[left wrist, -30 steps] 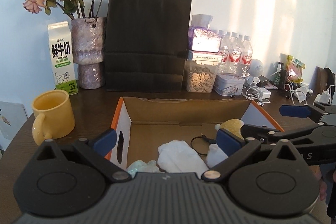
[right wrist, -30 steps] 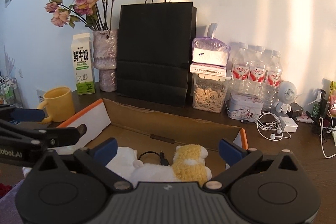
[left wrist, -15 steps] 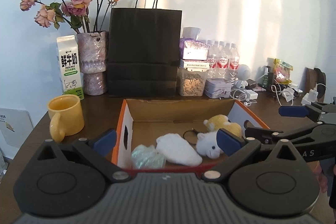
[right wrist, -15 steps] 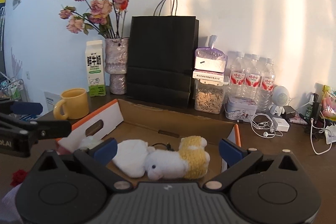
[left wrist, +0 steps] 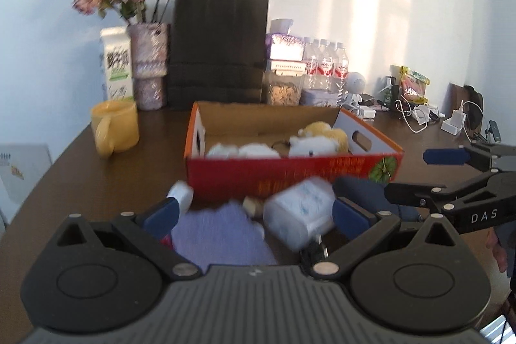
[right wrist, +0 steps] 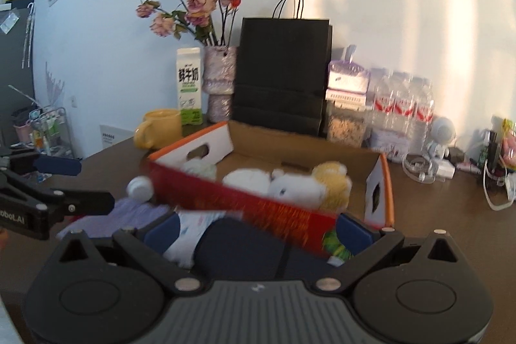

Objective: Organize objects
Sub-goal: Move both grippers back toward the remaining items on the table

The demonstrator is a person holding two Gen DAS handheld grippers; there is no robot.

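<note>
Left wrist view: left gripper (left wrist: 254,213) and right gripper (right wrist: 258,231) both spread wide and empty, low before the red cardboard box (left wrist: 290,173) holding plush toys (left wrist: 317,144); blurred white packet (left wrist: 298,216) and lilac cloth (left wrist: 219,234) lie in front.

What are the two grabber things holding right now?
Nothing. The left hand-held gripper and the right hand-held gripper are both open, hanging over the loose things in front of the box.

Black grippers (left wrist: 253,213); blue fingertip pads (left wrist: 350,212)
</note>
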